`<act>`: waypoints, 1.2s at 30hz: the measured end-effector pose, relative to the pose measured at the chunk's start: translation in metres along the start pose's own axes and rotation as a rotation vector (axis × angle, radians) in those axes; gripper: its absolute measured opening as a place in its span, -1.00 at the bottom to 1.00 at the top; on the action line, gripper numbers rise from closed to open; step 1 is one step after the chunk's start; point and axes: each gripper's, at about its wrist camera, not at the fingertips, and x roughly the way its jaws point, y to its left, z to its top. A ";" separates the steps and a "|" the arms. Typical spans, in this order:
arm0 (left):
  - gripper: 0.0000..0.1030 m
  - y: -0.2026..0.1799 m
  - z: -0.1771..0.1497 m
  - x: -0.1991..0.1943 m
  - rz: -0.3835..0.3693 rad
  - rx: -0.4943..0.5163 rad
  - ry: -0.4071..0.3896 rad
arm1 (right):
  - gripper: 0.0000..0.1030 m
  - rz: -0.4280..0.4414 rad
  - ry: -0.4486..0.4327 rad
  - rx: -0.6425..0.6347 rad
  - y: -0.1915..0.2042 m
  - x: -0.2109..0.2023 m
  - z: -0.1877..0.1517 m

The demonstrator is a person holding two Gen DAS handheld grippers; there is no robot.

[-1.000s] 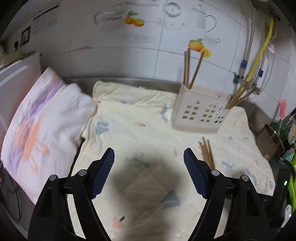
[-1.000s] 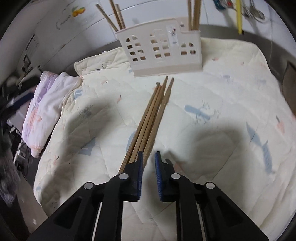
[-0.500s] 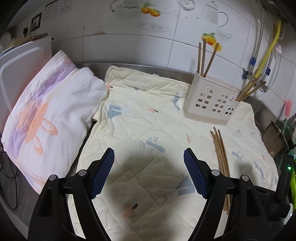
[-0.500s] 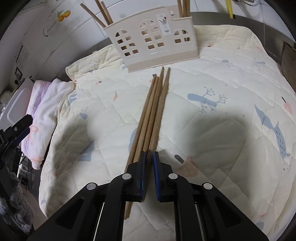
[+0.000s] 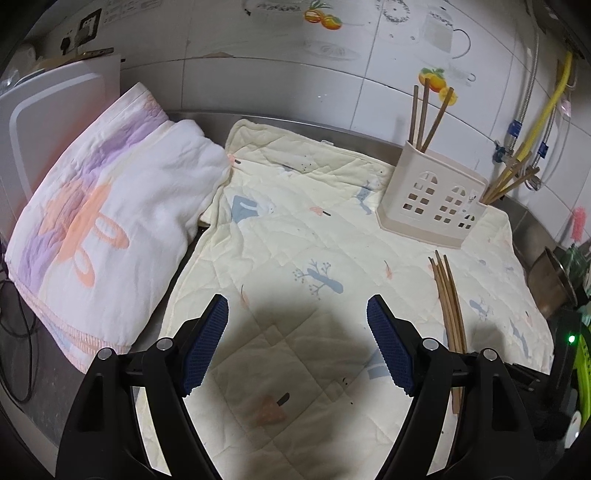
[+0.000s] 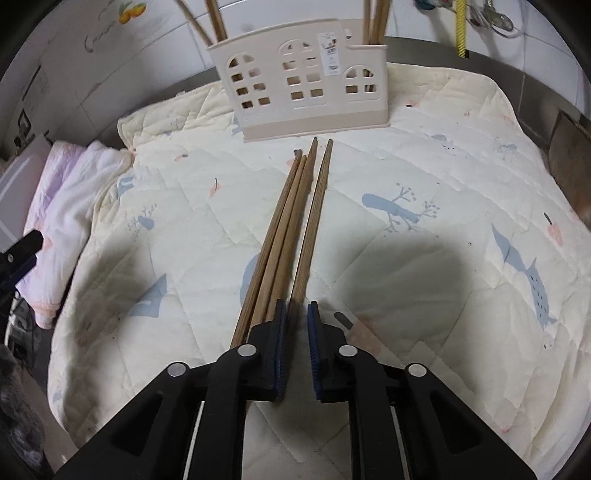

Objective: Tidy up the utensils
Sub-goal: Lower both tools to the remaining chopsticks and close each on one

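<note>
Several wooden chopsticks (image 6: 282, 221) lie side by side on a cream quilted mat (image 6: 424, 155), pointing at a beige slotted utensil holder (image 6: 295, 85). More chopsticks (image 6: 218, 18) stand in both ends of the holder. My right gripper (image 6: 296, 303) is low over the near ends of the lying ones. Its jaws are opening, with the rightmost chopstick (image 6: 314, 218) running between the pads and a gap showing beside it. My left gripper (image 5: 295, 301) hangs open over the bare mat (image 5: 295, 221), left of the chopsticks (image 5: 448, 295) and well short of the holder (image 5: 432, 206).
A folded white towel (image 5: 103, 214) with purple and orange print lies left of the mat. A white board (image 5: 44, 110) leans behind it. A metal pot (image 5: 550, 280) stands at the right edge. A yellow hose (image 5: 554, 99) and pipes run down the tiled wall.
My right gripper's jaws have parted a little around the rightmost chopstick after being shut. My left gripper has drifted and sunk, bringing more of the towel and the lying chopsticks into its view.
</note>
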 end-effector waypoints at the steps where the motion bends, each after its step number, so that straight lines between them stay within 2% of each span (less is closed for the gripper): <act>1: 0.49 0.000 -0.001 0.000 -0.003 -0.002 0.002 | -0.75 -0.021 -0.001 -0.021 0.004 0.003 -0.001; 4: 0.49 -0.001 -0.003 -0.001 -0.003 0.006 0.007 | -0.77 -0.064 -0.025 -0.064 0.011 0.004 -0.004; 9: 0.49 -0.011 -0.014 0.001 -0.046 0.021 0.044 | -0.84 -0.029 -0.039 -0.025 0.001 -0.001 -0.005; 13: 0.49 -0.027 -0.029 0.006 -0.105 0.027 0.093 | -0.86 -0.037 -0.070 -0.026 -0.006 -0.011 -0.007; 18: 0.45 -0.058 -0.051 0.015 -0.214 0.042 0.178 | -0.87 -0.036 -0.118 -0.027 -0.020 -0.029 -0.009; 22: 0.01 -0.085 -0.067 0.028 -0.276 0.062 0.251 | -0.87 -0.035 -0.151 -0.027 -0.030 -0.044 -0.012; 26: -0.42 -0.103 -0.075 0.045 -0.330 0.038 0.325 | -0.87 -0.027 -0.167 -0.025 -0.037 -0.050 -0.014; 29: -0.52 -0.115 -0.076 0.051 -0.343 0.036 0.338 | -0.87 -0.023 -0.174 -0.020 -0.043 -0.053 -0.015; 36: -0.73 -0.133 -0.075 0.062 -0.305 0.082 0.341 | -0.87 -0.003 -0.181 0.006 -0.055 -0.056 -0.017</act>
